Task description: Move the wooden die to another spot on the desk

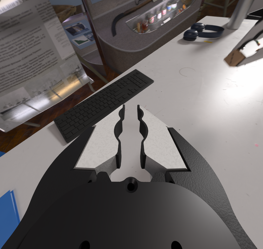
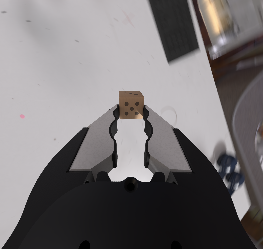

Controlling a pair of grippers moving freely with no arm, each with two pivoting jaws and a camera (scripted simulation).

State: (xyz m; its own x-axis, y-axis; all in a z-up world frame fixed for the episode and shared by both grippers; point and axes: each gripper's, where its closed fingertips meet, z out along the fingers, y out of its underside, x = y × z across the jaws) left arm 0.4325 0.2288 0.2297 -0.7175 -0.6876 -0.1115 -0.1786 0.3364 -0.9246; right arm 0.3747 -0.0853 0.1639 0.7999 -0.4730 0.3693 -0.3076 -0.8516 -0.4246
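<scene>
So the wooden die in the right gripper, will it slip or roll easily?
The wooden die is probably stiff and light. The right gripper pinches it only at the fingertips, so it might twist or slip. Its flat faces suggest it would settle on the desk rather than roll far.

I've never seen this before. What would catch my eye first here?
Probably the wooden die, pinched at the tips of the right gripper above the white desk. Next, the long black keyboard lying ahead of the empty left gripper, with dark headphones further back.
</scene>
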